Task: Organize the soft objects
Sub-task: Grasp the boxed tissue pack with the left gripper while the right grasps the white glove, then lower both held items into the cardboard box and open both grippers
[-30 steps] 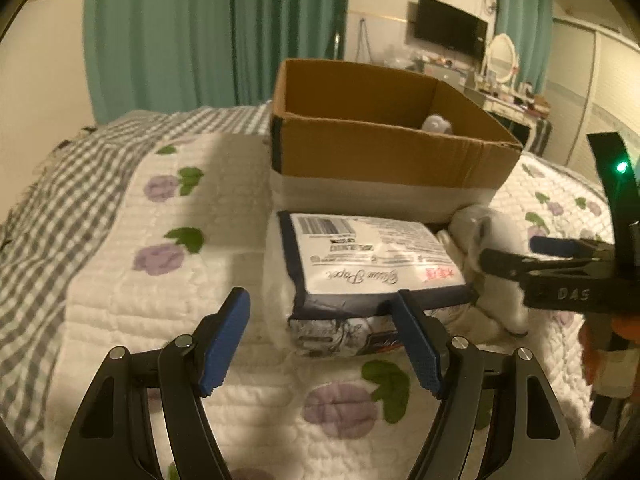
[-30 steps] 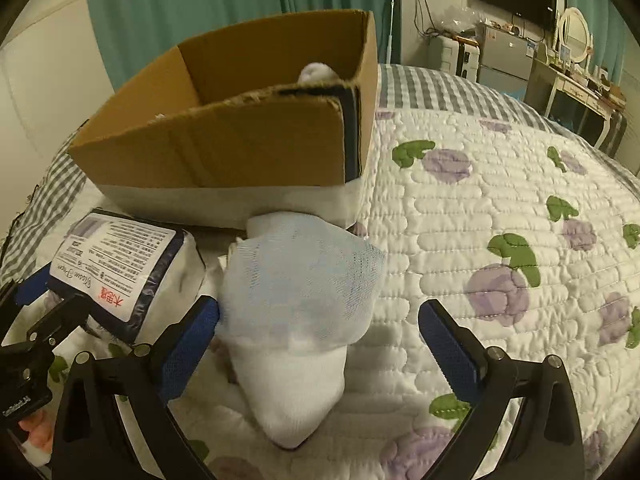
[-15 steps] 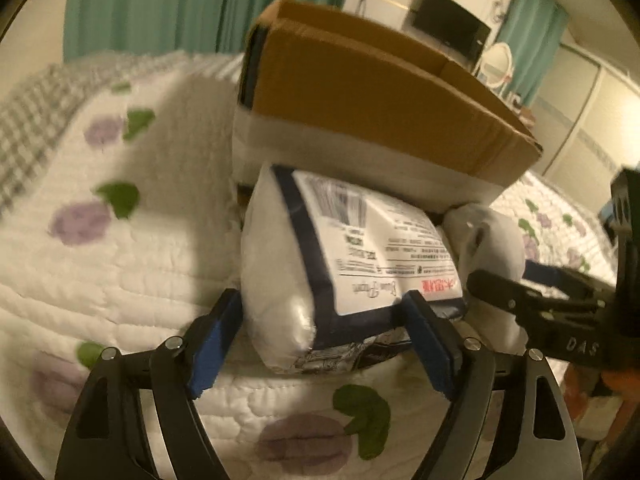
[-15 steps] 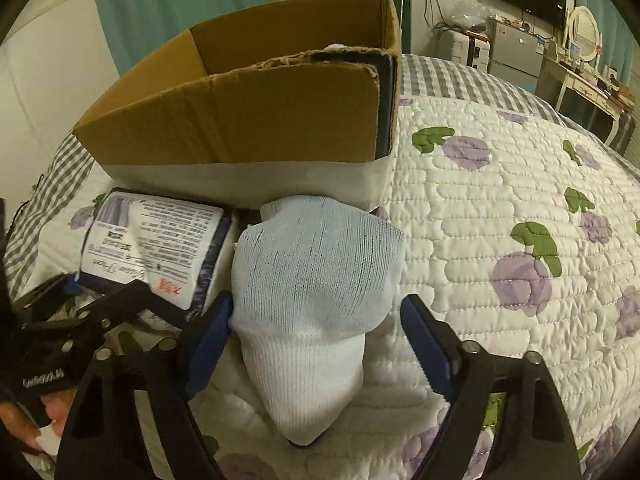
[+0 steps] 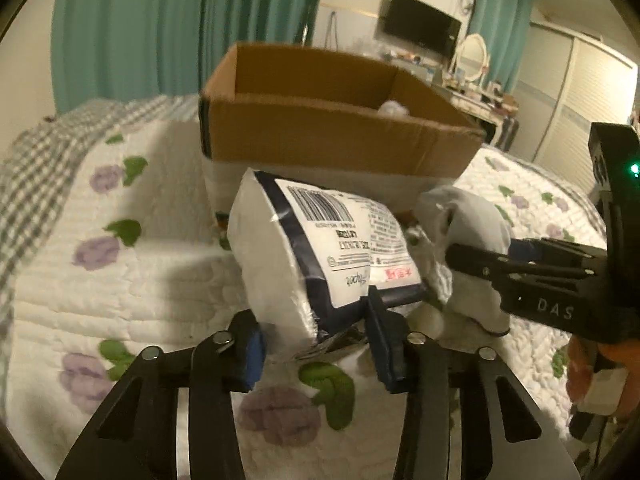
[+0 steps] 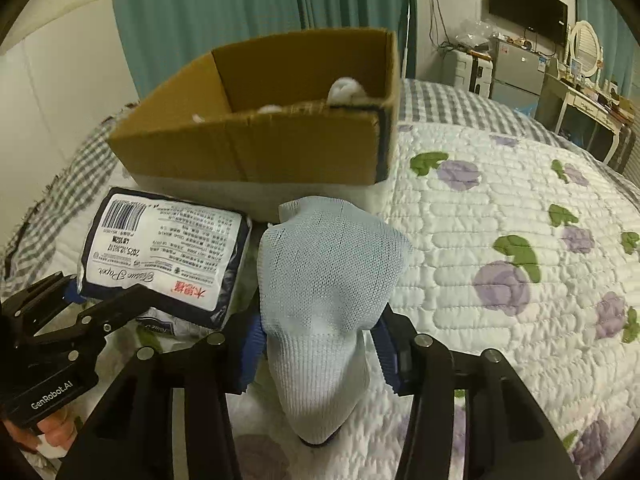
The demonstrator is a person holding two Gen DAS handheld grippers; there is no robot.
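My left gripper (image 5: 316, 344) is shut on a white tissue pack (image 5: 320, 248) with a dark blue border and barcode label, and holds it tilted just above the quilt; the pack also shows in the right wrist view (image 6: 168, 256). My right gripper (image 6: 320, 356) is shut on a pale blue and white sock (image 6: 328, 296), which also shows in the left wrist view (image 5: 468, 232). An open cardboard box (image 5: 332, 120) stands right behind both; it also shows in the right wrist view (image 6: 272, 136) with white soft items (image 6: 346, 92) inside.
The quilt (image 6: 500, 248) with purple flowers and green leaves covers the bed. A grey checked blanket (image 5: 44, 152) lies at the left. Teal curtains (image 5: 160, 28), a wall TV (image 6: 528, 4) and a dressing table (image 6: 588, 96) stand beyond the bed.
Both grippers have closed: the left on the tissue pack, the right on the sock. The pack is lifted and tilted now. The views sit higher, showing the box's inside.
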